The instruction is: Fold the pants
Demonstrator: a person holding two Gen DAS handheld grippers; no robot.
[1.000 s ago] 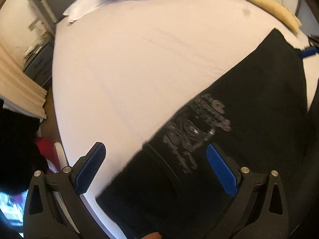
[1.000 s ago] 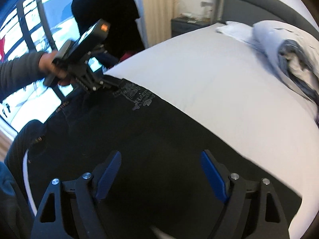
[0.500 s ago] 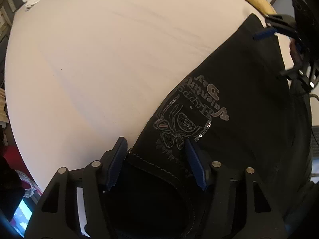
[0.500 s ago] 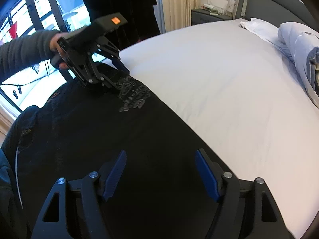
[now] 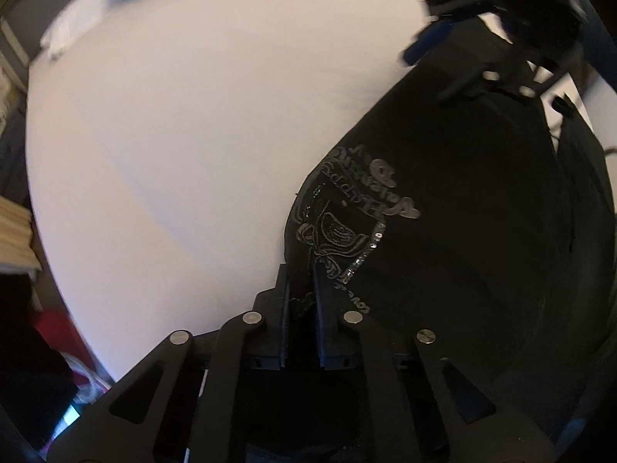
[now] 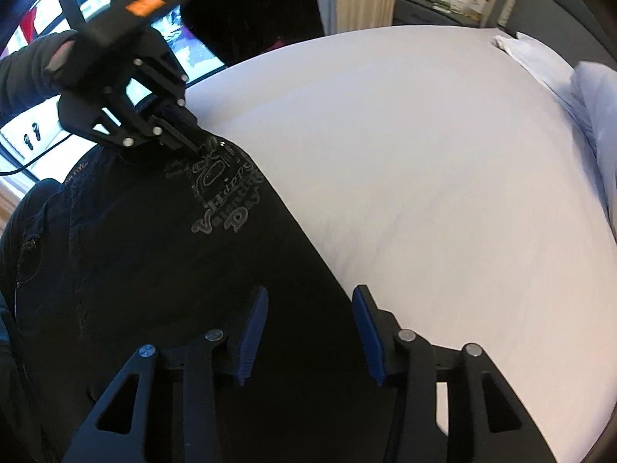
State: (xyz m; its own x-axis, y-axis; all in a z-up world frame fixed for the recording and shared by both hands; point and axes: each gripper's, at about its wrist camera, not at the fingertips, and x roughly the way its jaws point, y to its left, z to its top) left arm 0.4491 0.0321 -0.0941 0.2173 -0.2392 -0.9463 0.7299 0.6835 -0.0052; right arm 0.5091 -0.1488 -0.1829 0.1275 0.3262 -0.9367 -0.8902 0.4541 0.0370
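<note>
**Both grippers on the far edge of the pants, one clamped, one closing**

The black pants [image 6: 162, 270] lie flat along the near side of the white bed [image 6: 424, 193], their long axis running left to right in front of the person, the waist end to the left. A silvery printed design [image 5: 347, 223] sits by that waist end, right at the garment's far edge where it meets bare sheet.

The left gripper [image 5: 299, 293] is pinched tight on that far edge, just beside the print, with a ridge of dark cloth squeezed between its pads. The right wrist view shows the same thing from along the garment: the tips nip the cloth at the print.

The right gripper [image 6: 308, 332] is further along the same edge, toward the leg end. It points steeply down and straddles the border of cloth and sheet, its blue pads [image 6: 254, 328] drawing together but not yet pressing anything.

So both hands line up on one long edge. I'd judge the coming move needs the right to catch that edge, then both to carry it across the width toward the near side.
</note>
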